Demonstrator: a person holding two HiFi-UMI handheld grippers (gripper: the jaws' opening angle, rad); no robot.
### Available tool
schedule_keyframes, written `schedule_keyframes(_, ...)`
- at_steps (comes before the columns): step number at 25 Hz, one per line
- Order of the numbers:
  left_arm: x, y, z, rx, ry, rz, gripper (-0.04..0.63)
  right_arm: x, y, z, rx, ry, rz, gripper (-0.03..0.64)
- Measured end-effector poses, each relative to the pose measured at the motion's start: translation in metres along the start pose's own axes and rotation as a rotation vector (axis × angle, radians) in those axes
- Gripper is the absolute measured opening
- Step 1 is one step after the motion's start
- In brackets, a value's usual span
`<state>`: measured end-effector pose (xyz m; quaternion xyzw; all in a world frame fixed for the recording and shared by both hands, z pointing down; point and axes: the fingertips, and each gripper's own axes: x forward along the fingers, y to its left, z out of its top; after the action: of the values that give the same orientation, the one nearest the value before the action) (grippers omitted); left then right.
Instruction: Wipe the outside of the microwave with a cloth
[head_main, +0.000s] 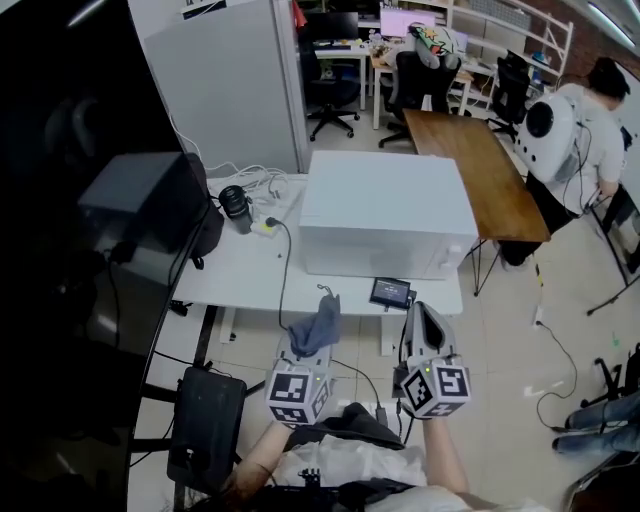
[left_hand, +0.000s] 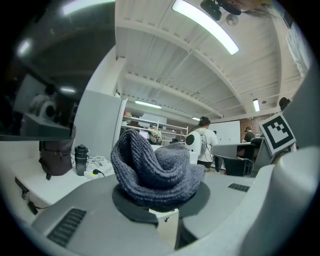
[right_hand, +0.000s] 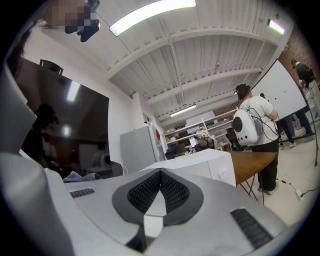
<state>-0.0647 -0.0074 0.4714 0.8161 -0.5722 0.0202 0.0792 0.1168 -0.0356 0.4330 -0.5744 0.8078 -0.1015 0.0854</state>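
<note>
Here the left gripper (head_main: 314, 348) has its jaws clamped on a grey knitted cloth (left_hand: 156, 171), which bunches up above the pads in a rumpled fold. The right gripper (head_main: 424, 318) is beside it, its jaws pressed together with nothing between them. Both are held in front of the near edge of the white surface (head_main: 238, 272), apart from the white microwave (head_main: 385, 212), which stands on that surface with its dial side turned to the right. Just before the microwave, at the surface's front edge, lies a small black device (head_main: 390, 292). To the left of the microwave are a dark cup (head_main: 235, 207), a tangle of white cables (head_main: 262, 183) and a black bag (head_main: 196, 215). A wooden table (head_main: 478, 168) runs off behind the microwave, and a person with a white backpack (head_main: 578, 122) stands beyond it.
</note>
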Motion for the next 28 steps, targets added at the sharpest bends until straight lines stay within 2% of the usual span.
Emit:
schedule_keyframes(4, 0.002, -0.004, -0.007, 0.028, 0.004, -0.028, 0.054, -0.009, 0.008, -0.005, -0.04, -0.003, -0.014, 0.017)
schedule_keyframes(13, -0.011, -0.041, -0.013, 0.02, 0.006, -0.054, 0.054, -0.029, 0.011, -0.011, -0.065, 0.027, -0.002, 0.017)
schedule_keyframes(23, -0.028, -0.067, -0.015, 0.03, -0.01, -0.018, 0.055, -0.047, 0.006, -0.005, -0.056, 0.016, 0.055, 0.017)
schedule_keyframes(28, -0.028, -0.063, -0.018, 0.042, -0.01, 0.03, 0.054, -0.053, 0.008, -0.005, -0.112, 0.028, 0.086, 0.014)
